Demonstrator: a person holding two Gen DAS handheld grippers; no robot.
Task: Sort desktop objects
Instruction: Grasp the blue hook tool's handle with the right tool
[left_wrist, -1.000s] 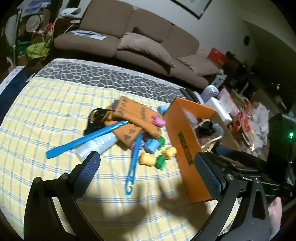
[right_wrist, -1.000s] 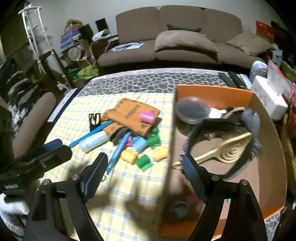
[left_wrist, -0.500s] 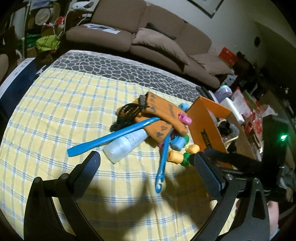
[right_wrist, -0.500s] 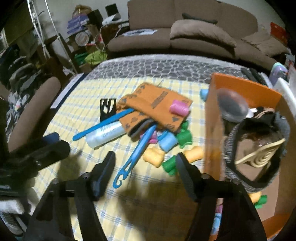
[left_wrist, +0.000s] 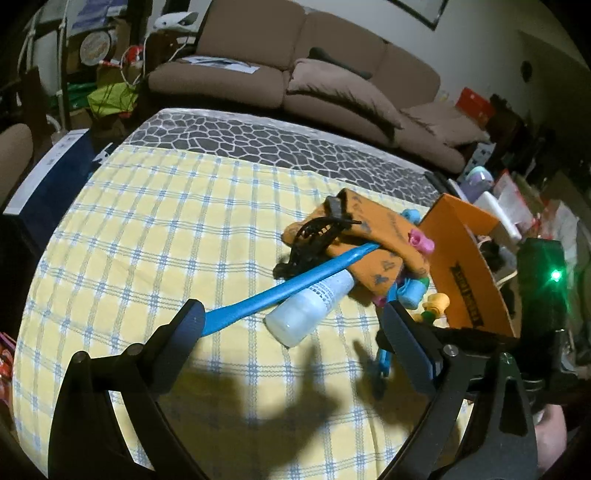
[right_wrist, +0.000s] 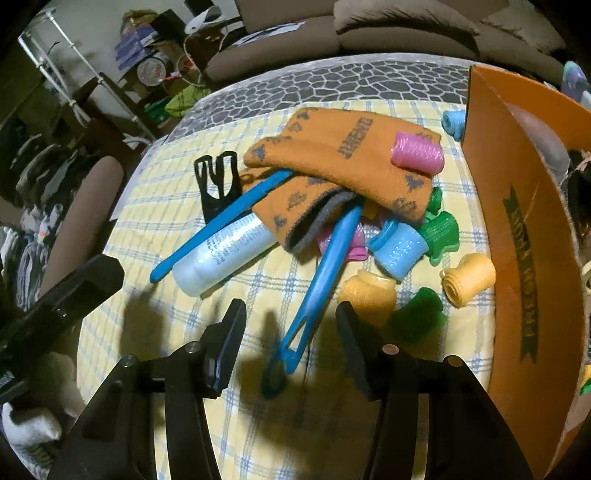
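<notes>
Desktop objects mostly lay unsorted beside the orange box (some things already inside), the right gripper part-open and empty astride the blue hooked tool, the left gripper wide open, empty.

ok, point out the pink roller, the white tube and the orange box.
pink roller (right_wrist: 417, 155), right wrist view, middle of its side.
white tube (right_wrist: 221, 254), right wrist view, mid-body.
orange box (right_wrist: 524, 236), right wrist view, outer side wall.
</notes>
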